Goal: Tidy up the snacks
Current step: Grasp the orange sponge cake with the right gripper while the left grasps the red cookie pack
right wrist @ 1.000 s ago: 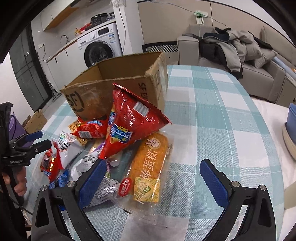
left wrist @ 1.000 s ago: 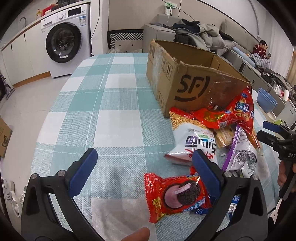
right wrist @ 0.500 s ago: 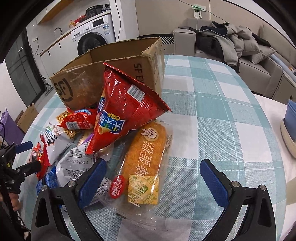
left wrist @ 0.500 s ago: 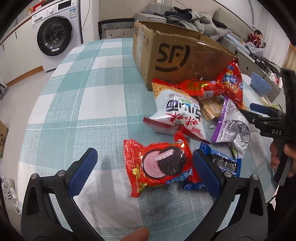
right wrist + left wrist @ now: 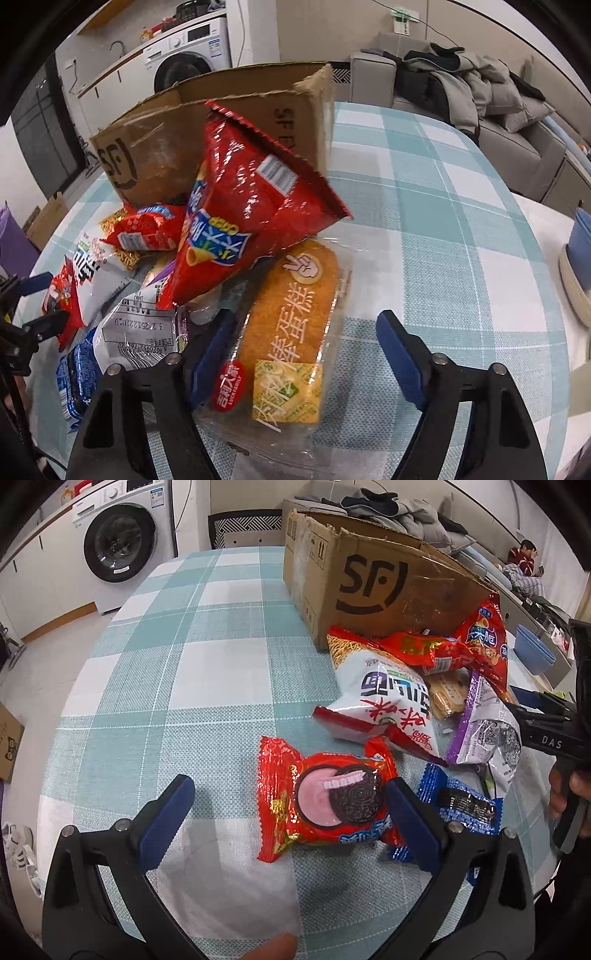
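Red foil cookie packet (image 5: 325, 805) lies on the checked desk (image 5: 184, 664) between the spread left gripper (image 5: 291, 819) fingers, toward 3 o'clock. Right gripper (image 5: 306, 354), also spread, straddles the orange cake packet (image 5: 291, 332); brown cardboard box (image 5: 229, 122) at 12 o'clock.

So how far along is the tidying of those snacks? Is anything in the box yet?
Nothing looks packed yet; the inside of the cardboard box is hidden, and the snacks lie piled on the table beside it. In hand: the open left gripper straddles the red cookie packet, and the open right gripper straddles the orange cake pack. Neither is gripped. Everything else is left.
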### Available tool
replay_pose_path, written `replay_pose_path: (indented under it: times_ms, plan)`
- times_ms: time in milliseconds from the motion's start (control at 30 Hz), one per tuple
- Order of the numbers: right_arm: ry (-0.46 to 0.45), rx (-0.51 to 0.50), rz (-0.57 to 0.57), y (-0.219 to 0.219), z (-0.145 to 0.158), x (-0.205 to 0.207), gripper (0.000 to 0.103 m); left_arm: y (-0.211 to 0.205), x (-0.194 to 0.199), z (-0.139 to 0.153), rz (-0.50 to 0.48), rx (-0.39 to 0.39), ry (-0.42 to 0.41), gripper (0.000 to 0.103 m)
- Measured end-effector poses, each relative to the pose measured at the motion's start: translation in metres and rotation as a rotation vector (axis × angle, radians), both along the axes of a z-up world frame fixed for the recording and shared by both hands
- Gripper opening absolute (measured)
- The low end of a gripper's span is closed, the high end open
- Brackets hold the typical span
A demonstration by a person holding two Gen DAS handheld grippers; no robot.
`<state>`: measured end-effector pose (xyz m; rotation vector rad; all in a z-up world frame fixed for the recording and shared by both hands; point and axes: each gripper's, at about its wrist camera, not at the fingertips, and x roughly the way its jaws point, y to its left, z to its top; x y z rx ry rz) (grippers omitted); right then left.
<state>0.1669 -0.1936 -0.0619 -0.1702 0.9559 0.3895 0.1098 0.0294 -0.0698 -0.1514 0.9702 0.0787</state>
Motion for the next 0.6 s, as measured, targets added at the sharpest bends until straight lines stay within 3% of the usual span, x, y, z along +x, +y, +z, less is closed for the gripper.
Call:
replay_pose_path:
  times_ms: [167,300,600]
  plan:
    - [-0.014,-0.026,0.000,-0.003,0.000,0.000,0.062,0.002,0.000,-0.002,-0.001,-0.024,0.014,0.102]
    - [-0.028,-0.025,-0.008,-0.009,0.002,-0.002,0.038,0.002,0.001,-0.003,-0.015,-0.034,0.024,0.100]
    - [-0.060,-0.019,-0.043,-0.024,0.008,-0.012,0.036,-0.002,0.002,-0.004,-0.027,-0.020,0.018,0.100]
